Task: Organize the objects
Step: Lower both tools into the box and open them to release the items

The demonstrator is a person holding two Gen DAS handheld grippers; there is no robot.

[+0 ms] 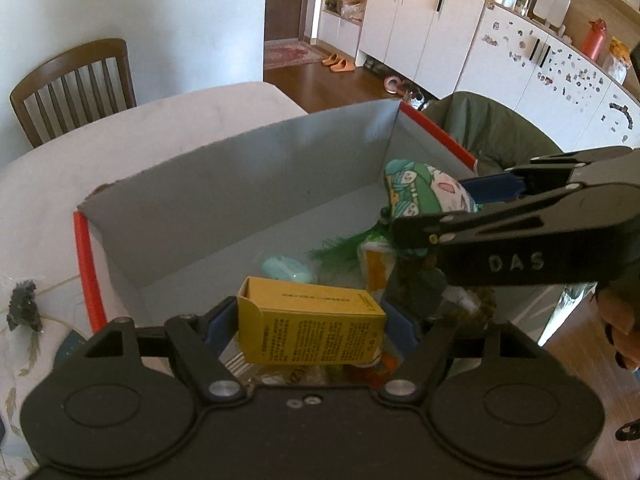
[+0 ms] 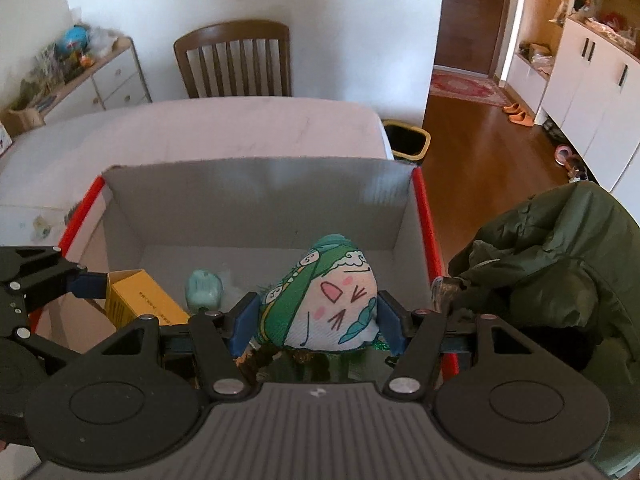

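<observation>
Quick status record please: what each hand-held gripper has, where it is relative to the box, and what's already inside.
left hand-held gripper: shut on yellow carton, over the near end of the box
right hand-held gripper: shut on plush toy, over the box
box: open, grey inside, red edges, on the table
already inside: mint case, green tinsel, other items too hidden to name
beside box: green jacket on the right

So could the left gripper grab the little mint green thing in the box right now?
Probably not yet: the left gripper is shut on the yellow carton, which also sits between it and the mint green thing.
</observation>
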